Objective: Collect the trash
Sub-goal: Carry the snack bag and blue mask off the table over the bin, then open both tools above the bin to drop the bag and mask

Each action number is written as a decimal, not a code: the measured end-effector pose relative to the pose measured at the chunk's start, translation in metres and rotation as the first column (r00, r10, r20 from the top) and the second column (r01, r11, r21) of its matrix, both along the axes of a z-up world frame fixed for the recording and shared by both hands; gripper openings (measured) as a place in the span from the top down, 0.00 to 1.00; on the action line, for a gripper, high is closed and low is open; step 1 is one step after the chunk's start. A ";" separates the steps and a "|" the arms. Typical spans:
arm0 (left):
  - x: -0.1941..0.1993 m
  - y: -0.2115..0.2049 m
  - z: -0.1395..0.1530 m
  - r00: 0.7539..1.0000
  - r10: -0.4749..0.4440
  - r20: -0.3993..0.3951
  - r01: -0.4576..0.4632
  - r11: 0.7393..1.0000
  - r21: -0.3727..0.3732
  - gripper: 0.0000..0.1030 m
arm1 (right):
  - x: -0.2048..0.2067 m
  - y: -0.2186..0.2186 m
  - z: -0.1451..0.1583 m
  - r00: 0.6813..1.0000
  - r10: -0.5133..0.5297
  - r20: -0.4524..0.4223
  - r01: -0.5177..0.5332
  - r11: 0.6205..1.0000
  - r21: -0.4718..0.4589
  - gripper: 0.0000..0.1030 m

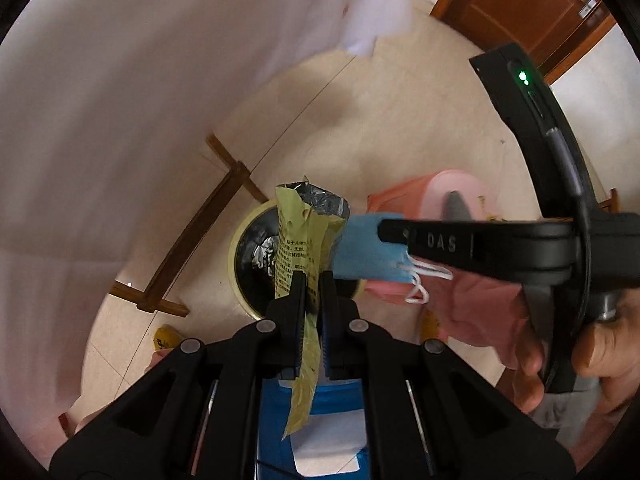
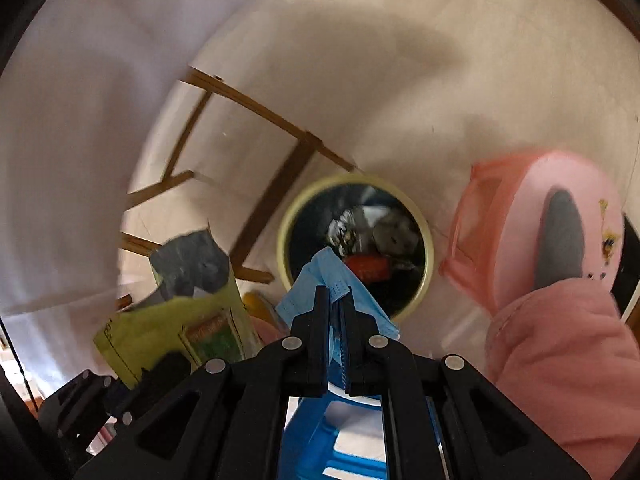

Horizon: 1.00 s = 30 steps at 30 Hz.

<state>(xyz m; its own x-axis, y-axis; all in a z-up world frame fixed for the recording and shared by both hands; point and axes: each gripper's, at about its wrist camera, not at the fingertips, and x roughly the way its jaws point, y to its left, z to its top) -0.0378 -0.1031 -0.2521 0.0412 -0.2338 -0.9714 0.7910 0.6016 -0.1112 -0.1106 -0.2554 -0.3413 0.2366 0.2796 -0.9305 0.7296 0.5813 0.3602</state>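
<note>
Left claw nearest the lens, jaws pinched narrow on a yellow foil wrapper; the wrapper's torn silver mouth stands above the fingertips and its tail hangs down between the fingers. Right claw also closed narrow, gripping a blue face mask, whose folded pleats poke out past the tips. From the left wrist the mask shows with white ear loops dangling, held just beside the wrapper.

Both items hang over the floor, right above or just short of the round bin, yellow rim, dark liner. Bin already holds stuff: crumpled silvery and white wrappers plus something red, so part of the collecting looks done. Neither held piece is released yet; both sit above the rim, not inside.

Left to do, by my read: drop wrapper and mask into the bin. A small yellow scrap lies on the floor near the wooden frame legs, possibly more trash, too blurred to tell. Pink stool stands just beside the bin. White cloth drapes along the left.
</note>
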 end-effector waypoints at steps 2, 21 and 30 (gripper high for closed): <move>0.005 -0.007 -0.020 1.000 0.001 0.003 -0.001 1.000 0.022 0.96 | 0.000 -0.001 -0.015 1.000 -0.020 -0.011 0.020 0.999 0.025 0.96; 0.019 -0.031 -0.061 1.000 0.020 0.003 -0.021 0.995 0.102 0.95 | 0.047 -0.003 -0.060 0.998 -0.061 -0.028 0.064 0.991 0.119 0.66; 0.030 -0.016 -0.065 0.998 0.045 -0.032 -0.042 0.993 0.109 0.62 | 0.051 0.001 -0.057 0.999 -0.034 -0.021 0.036 0.993 0.108 0.66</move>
<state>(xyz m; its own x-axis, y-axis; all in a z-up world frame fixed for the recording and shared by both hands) -0.0074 -0.1195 -0.3175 0.0155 -0.1257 -0.9919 0.7606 0.6454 -0.0699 -0.0601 -0.2545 -0.3985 0.2301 0.3709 -0.8997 0.7564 0.5135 0.4052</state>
